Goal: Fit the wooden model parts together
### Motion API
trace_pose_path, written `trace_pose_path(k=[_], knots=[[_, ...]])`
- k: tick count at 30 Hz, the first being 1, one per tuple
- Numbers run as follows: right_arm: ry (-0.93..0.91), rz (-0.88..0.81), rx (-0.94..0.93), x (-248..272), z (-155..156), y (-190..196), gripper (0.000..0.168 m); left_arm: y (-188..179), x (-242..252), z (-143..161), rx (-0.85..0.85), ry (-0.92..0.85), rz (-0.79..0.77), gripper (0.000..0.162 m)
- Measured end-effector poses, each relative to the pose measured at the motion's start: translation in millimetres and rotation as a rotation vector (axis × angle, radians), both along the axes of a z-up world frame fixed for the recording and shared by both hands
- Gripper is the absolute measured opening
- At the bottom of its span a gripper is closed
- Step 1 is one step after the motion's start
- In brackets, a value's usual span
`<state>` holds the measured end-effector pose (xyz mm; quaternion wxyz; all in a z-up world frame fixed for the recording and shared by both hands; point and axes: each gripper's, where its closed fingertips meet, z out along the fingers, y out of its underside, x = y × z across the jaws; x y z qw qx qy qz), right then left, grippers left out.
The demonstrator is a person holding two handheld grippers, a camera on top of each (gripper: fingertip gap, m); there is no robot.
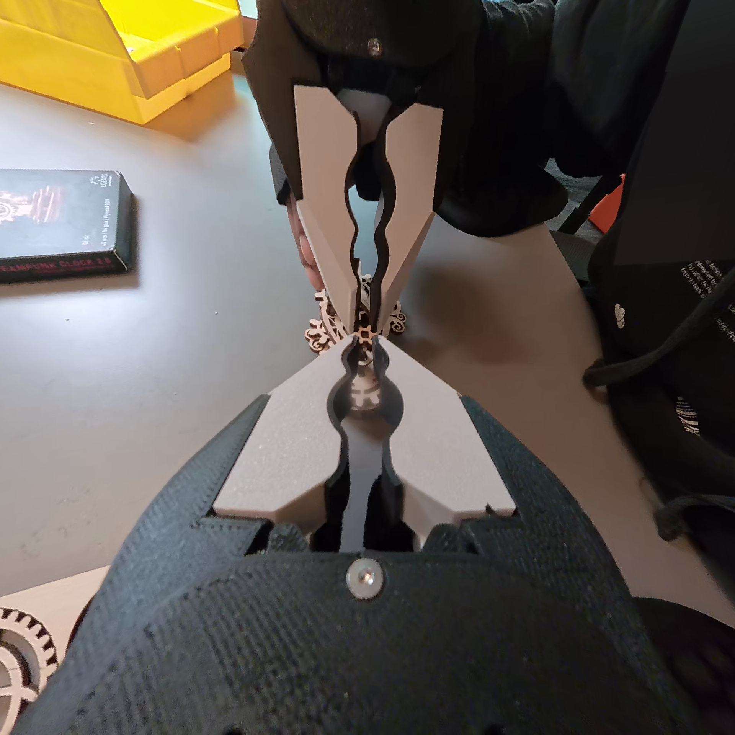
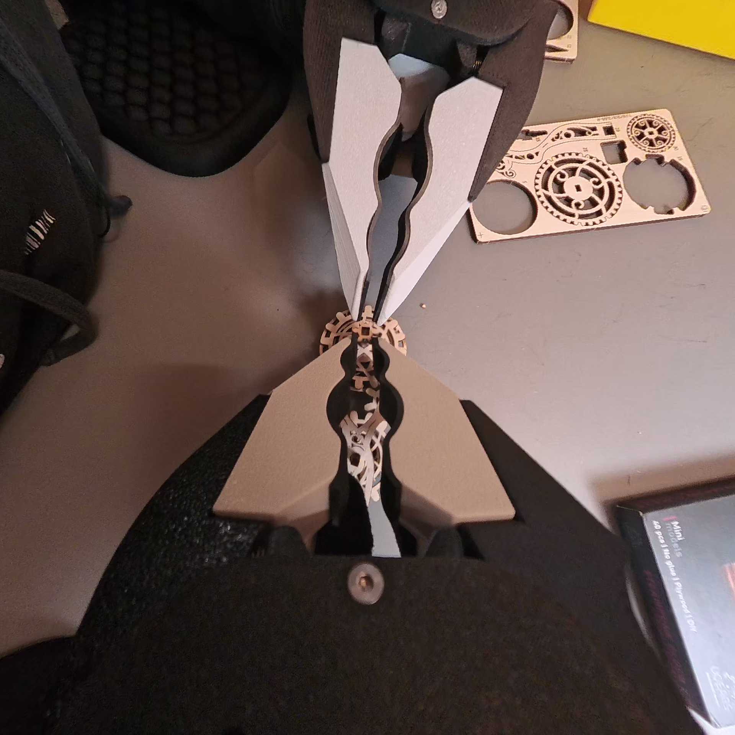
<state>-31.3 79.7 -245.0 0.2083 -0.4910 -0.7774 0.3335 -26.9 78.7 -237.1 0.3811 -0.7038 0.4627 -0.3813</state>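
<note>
Meeting tip to tip above the grey table [image 1: 119, 397], the two grippers are seen from opposite ends. In the left wrist view the left gripper [image 1: 364, 338] fills the foreground, its fingers drawn narrow and closed on a round wooden gear part [image 1: 364, 393], which is glimpsed edge-on through the wavy gap between the pads. A small toothed pinion [image 1: 364, 333] is seen right at the fingertips, where the right gripper [image 1: 364, 324] comes down from the far side. Behind those tips an ornate scrollwork wooden piece [image 1: 322, 334] is visible, its curled edges spreading to both sides; whether it touches the table cannot be told.

In the right wrist view the right gripper [image 2: 364, 348] is likewise narrowed onto that fretwork piece [image 2: 364, 441], which is held on edge, its long axis running along the fingers and pointing away toward the left gripper [image 2: 366, 314]. The pinion [image 2: 364, 330] lies between the two sets of tips, with the gear disc [image 2: 334, 332] standing just behind it, face-on to the camera.

Farther off, a laser-cut plywood sheet [image 2: 588, 179] with gears and empty cut-outs lies flat to the right, a dark box [image 2: 684, 596] sits at the near right, and a yellow bin [image 1: 119, 51] stands at the far left of the left view. Dark fabric with a cord [image 2: 39, 310] borders the table.
</note>
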Motion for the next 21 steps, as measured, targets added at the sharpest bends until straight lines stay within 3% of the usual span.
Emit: trace_pose_path(k=[21], knots=[[-0.013,-0.008,-0.057,1.3,-1.9,-0.7,0.005,-0.8,2.0,-2.4,-0.078,-0.042,-0.008,0.003]])
